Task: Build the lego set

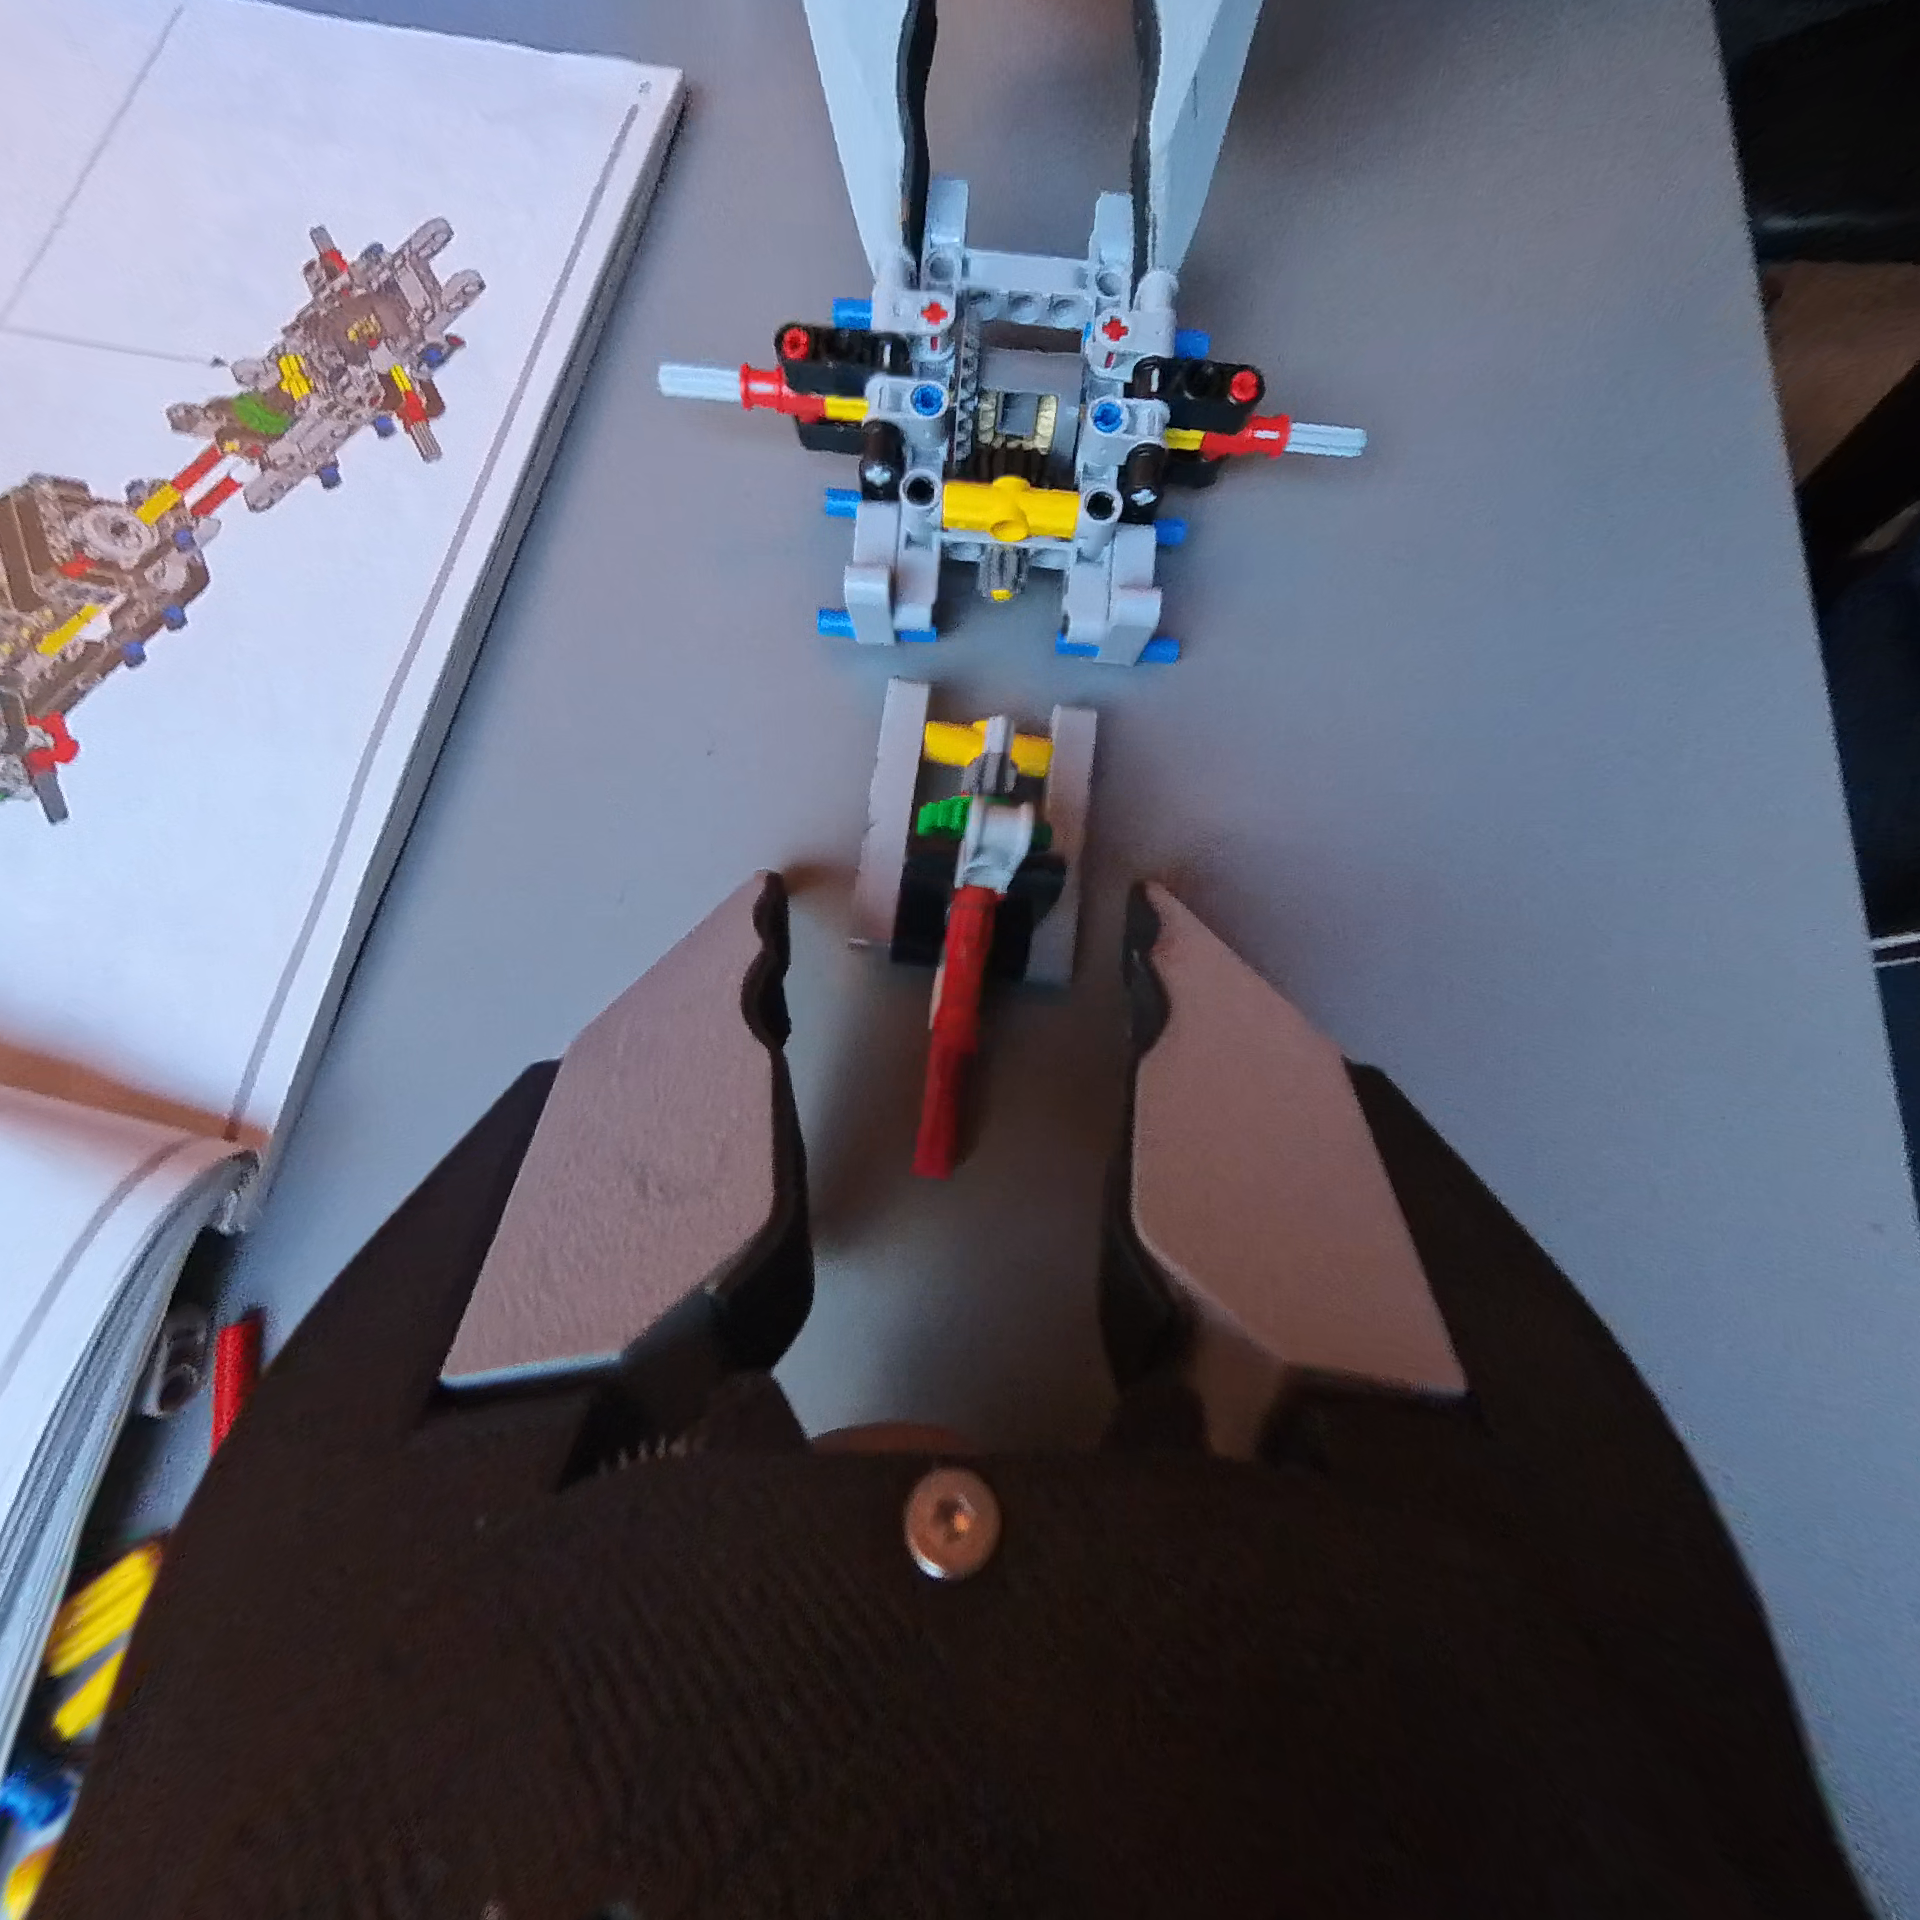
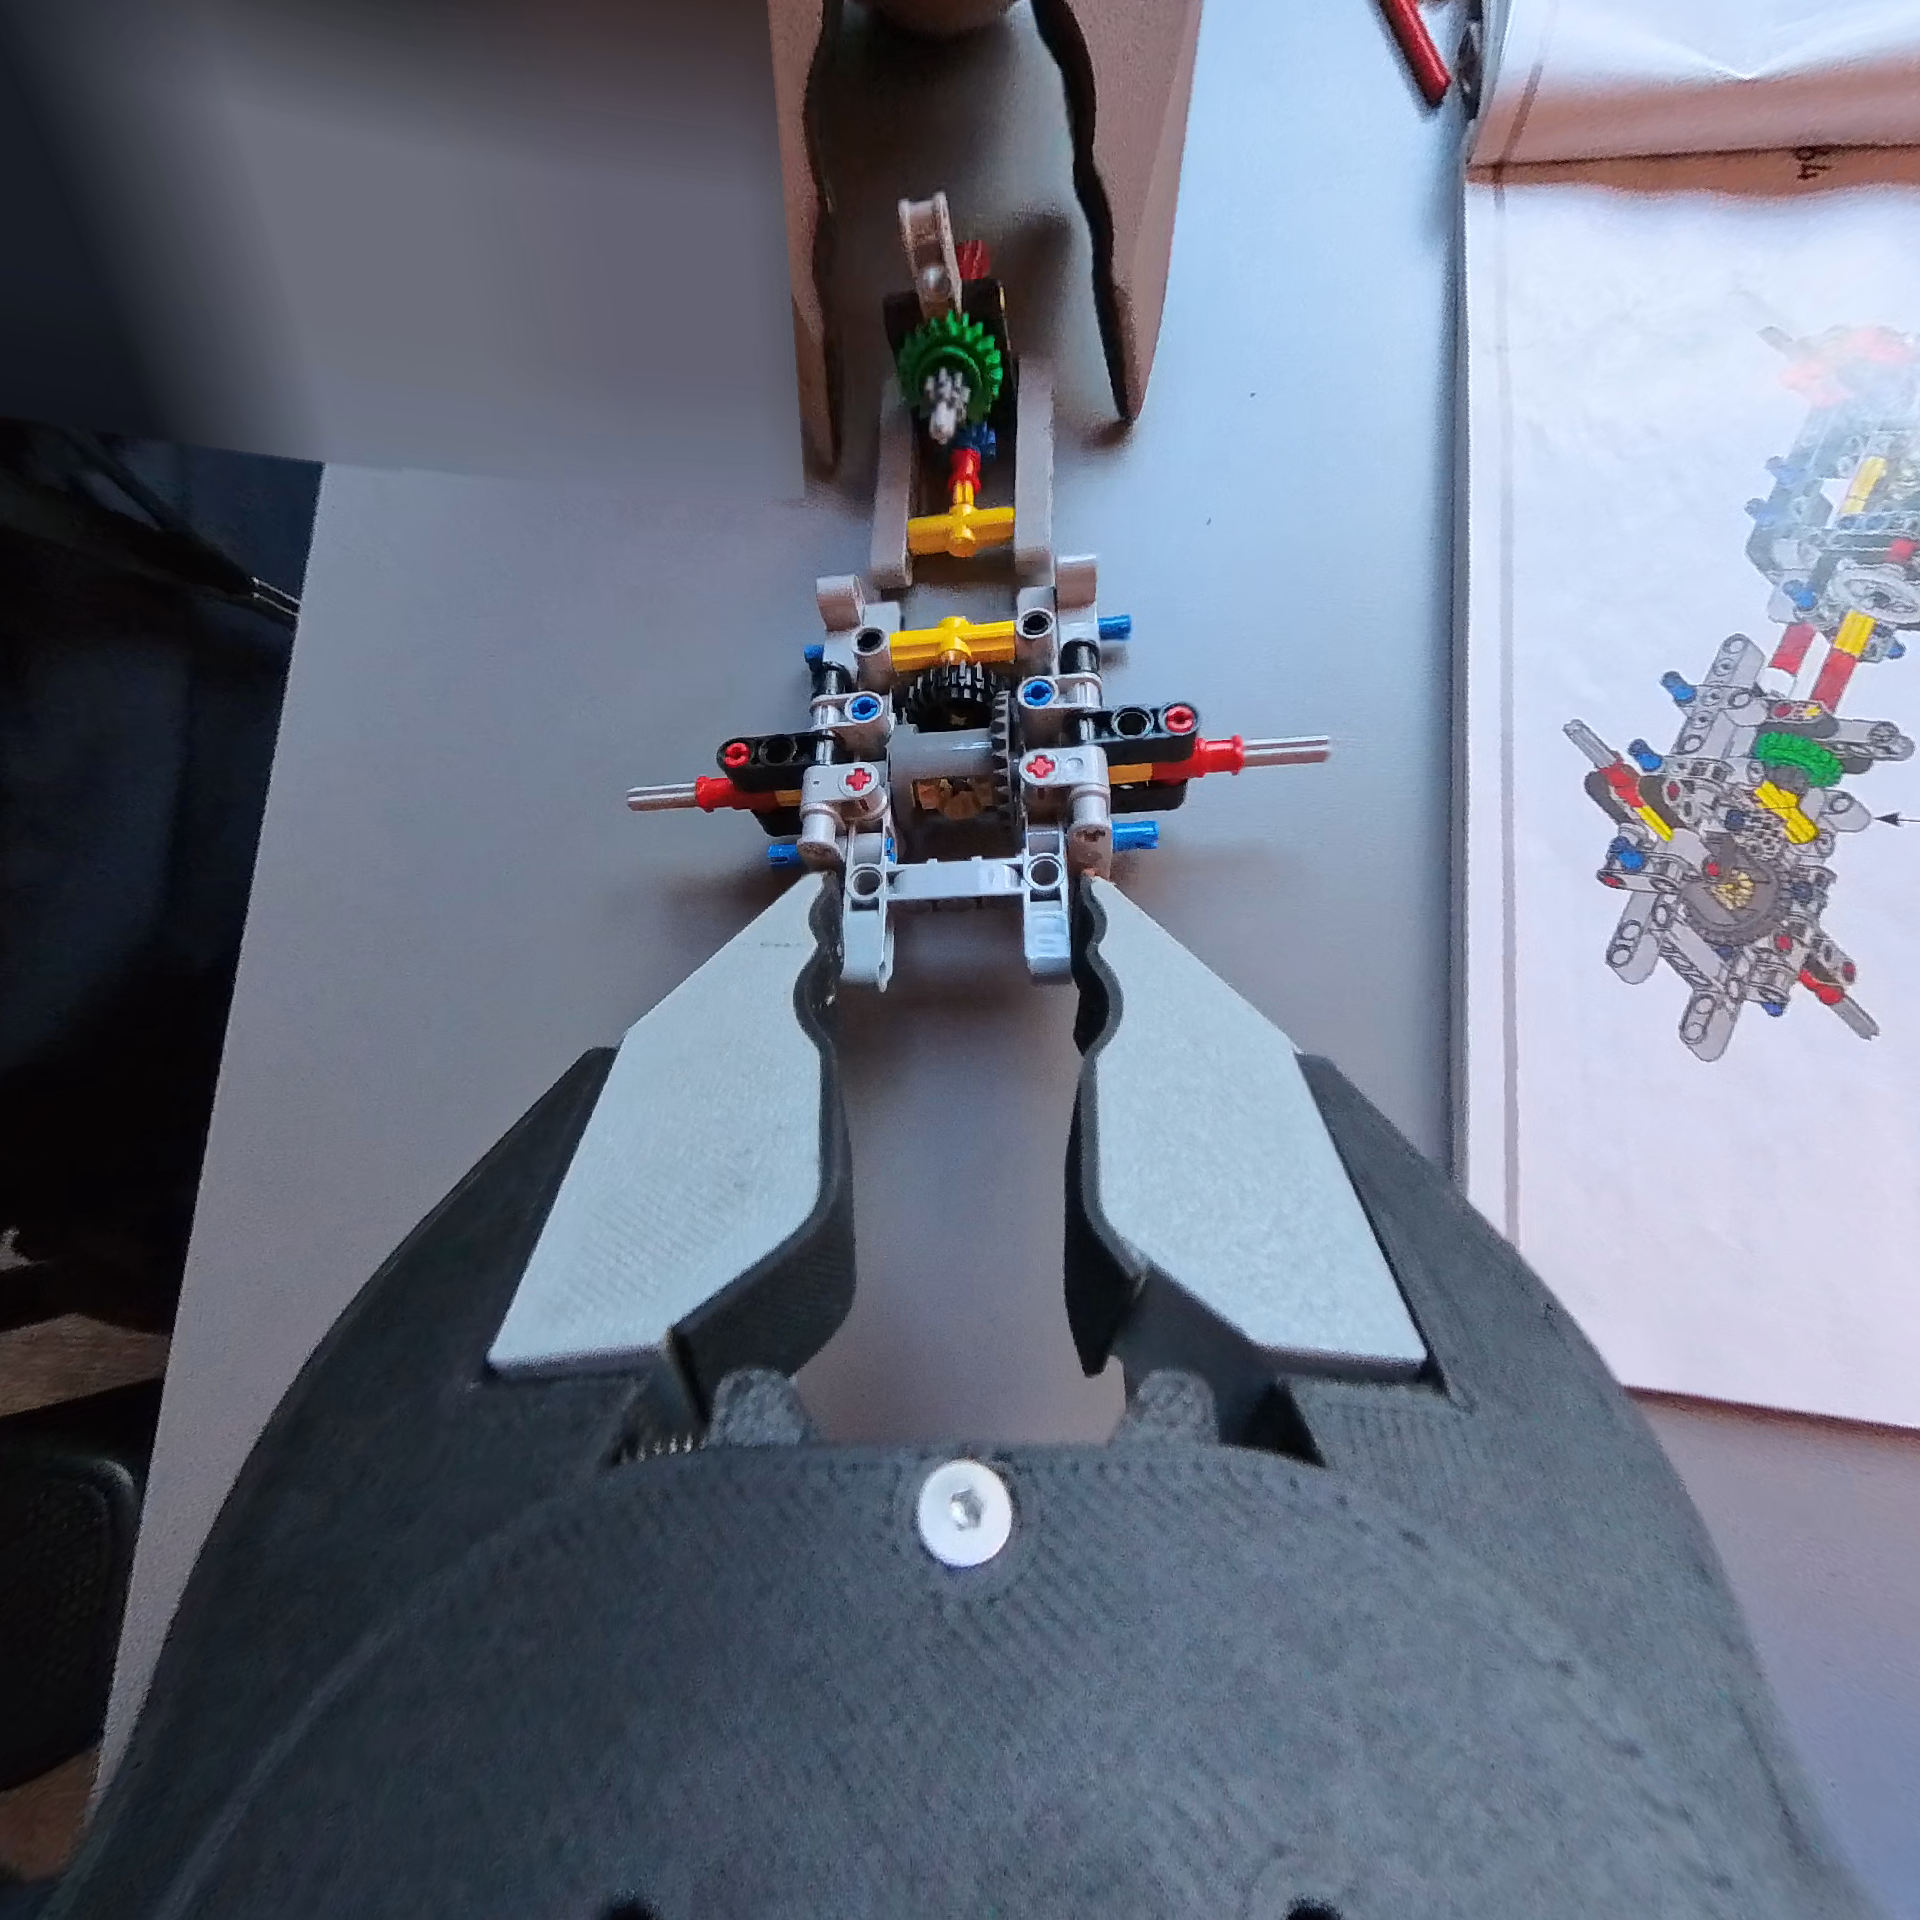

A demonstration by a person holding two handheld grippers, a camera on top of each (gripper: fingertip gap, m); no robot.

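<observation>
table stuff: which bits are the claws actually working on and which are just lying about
In use:
- big grey brick frame, gripped at its two end legs by the right claw
- small brick piece with green gear, lying free ahead of the open left claw

Lying about:
- open instruction book
- loose bricks beside it

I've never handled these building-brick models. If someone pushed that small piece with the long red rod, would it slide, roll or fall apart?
The small piece would probably slide, not roll: two flat grey side beams rest on the table. Its red rod sticks out far, so a nudge there may swing it round. The pushed-together parts could loosen.
</observation>
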